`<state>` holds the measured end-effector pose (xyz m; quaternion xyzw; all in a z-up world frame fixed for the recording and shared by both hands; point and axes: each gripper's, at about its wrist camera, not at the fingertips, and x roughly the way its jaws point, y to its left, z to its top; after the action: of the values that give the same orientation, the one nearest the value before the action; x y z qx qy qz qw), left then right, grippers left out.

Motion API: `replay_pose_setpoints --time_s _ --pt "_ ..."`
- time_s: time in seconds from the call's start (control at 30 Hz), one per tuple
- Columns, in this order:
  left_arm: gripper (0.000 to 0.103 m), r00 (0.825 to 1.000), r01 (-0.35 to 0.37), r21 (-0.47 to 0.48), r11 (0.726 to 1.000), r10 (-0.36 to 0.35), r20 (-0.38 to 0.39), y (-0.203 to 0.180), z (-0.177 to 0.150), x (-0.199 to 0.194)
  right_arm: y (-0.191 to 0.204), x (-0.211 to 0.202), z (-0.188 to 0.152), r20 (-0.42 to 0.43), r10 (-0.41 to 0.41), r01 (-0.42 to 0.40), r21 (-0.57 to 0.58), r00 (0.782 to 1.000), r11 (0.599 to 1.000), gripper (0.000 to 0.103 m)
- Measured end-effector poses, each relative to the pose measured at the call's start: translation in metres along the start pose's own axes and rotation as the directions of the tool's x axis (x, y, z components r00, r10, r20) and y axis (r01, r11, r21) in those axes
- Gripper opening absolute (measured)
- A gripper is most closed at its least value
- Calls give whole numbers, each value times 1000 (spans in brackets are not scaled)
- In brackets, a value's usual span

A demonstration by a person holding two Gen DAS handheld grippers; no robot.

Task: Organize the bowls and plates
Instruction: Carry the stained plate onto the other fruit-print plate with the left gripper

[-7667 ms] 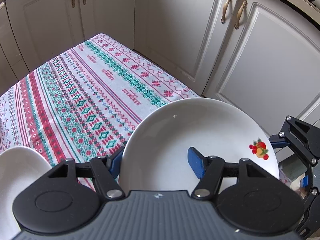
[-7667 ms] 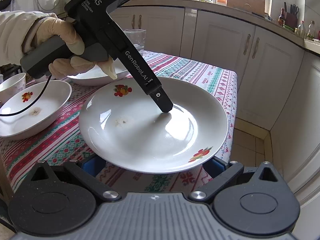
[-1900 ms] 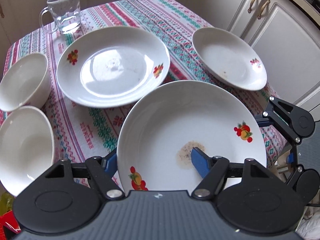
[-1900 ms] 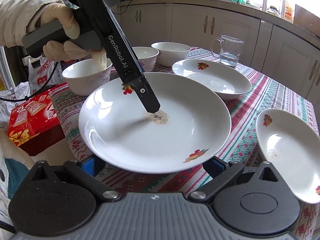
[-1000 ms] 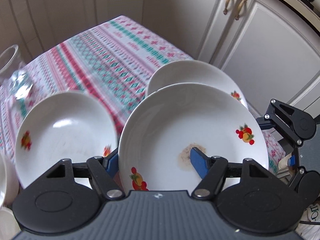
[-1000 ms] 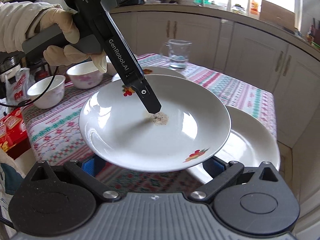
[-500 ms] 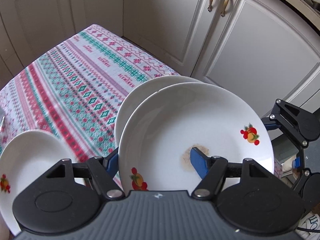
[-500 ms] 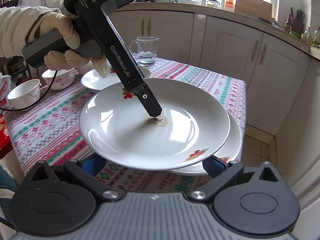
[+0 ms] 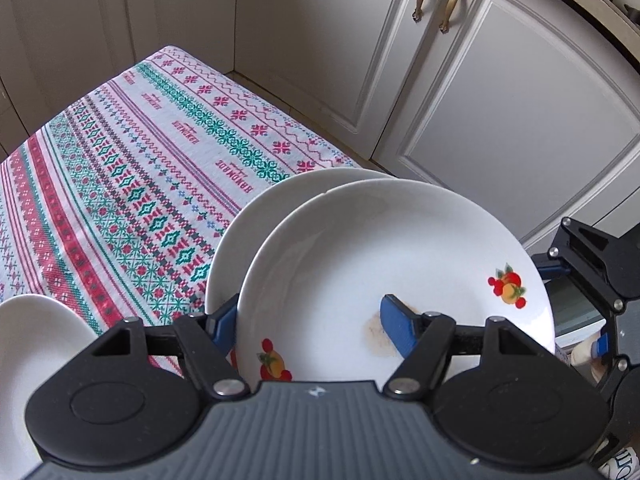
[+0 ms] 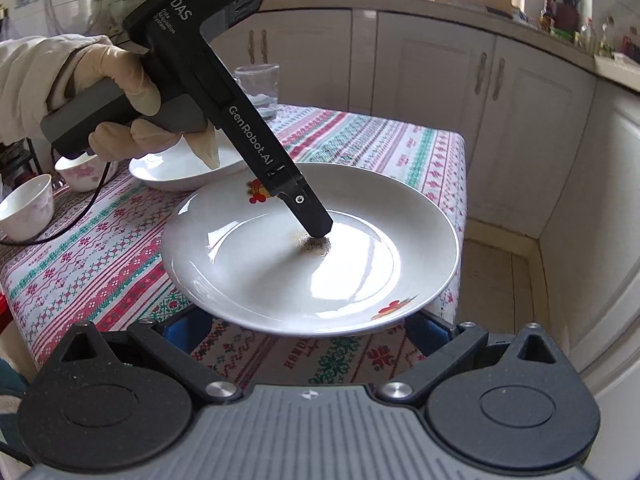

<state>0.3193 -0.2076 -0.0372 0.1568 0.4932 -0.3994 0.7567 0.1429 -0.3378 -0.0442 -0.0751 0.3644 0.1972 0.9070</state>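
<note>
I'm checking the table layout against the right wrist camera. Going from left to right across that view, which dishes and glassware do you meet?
Small cup → second small cup → deep plate behind the gloved hand → glass mug → fruit-patterned plate.

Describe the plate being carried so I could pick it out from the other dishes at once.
Start at the table with the red and green patterned cloth. At its corner nearest the white cabinets, the left gripper holds a white plate just above another white plate. The carried one has fruit pictures on its rim and a brownish smudge in its middle.
</note>
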Motion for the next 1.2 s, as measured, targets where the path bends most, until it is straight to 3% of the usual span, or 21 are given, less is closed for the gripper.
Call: replay_pose_setpoints --time_s 0.23,1.2 --pt "71 1000 -1 10 1000 1 -6 0 2 6 -5 0 3 -21 -1 2 52 1000 999 103" --pt "73 1000 10 23 1000 -11 3 0 5 2 1 0 9 -62 -38 42 65 997 997 103"
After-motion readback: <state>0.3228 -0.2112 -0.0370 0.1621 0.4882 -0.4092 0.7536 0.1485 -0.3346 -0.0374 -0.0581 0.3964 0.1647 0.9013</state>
